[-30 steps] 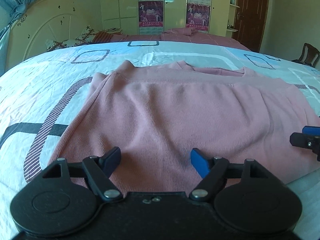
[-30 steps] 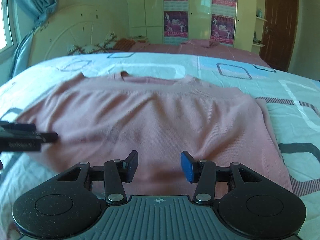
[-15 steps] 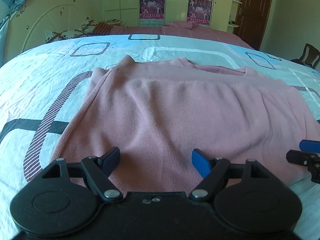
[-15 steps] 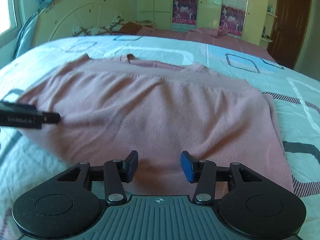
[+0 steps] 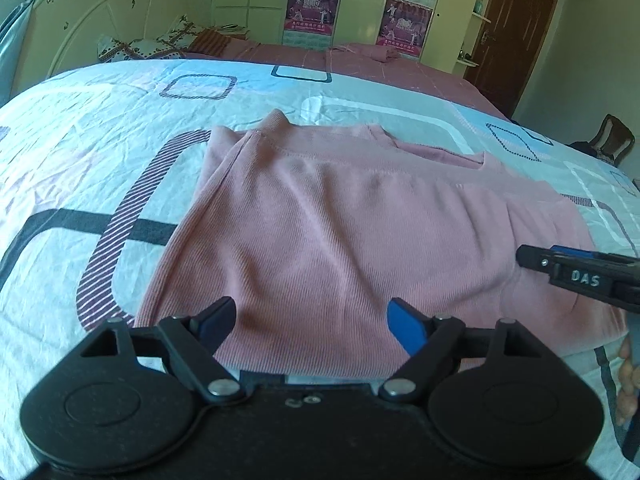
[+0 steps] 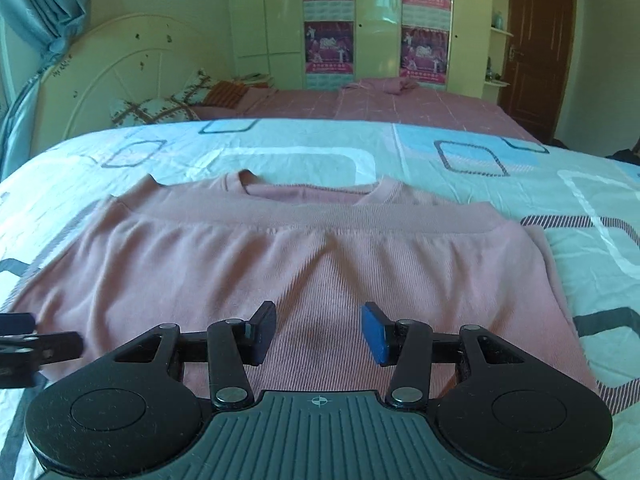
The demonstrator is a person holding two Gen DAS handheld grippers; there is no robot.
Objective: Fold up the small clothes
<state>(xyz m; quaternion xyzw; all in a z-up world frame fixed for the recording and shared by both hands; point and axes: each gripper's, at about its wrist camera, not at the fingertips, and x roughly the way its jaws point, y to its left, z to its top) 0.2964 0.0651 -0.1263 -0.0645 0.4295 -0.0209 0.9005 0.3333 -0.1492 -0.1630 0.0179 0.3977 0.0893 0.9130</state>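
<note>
I see the pink top (image 6: pixel 320 280) lying already folded once on the bed (image 6: pixel 500 184). For the next fold I'd pinch both layers at its near edge evenly. My left hand-held gripper (image 5: pixel 310 320) and right hand-held gripper (image 6: pixel 318 332) hover low over that edge, both spread and holding nothing.

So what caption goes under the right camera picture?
Open right gripper over a folded pink top on a patterned bed sheet.

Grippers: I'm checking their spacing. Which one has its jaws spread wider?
The left gripper; its fingers stand farther apart over the pink sweater than the right gripper's.
</note>
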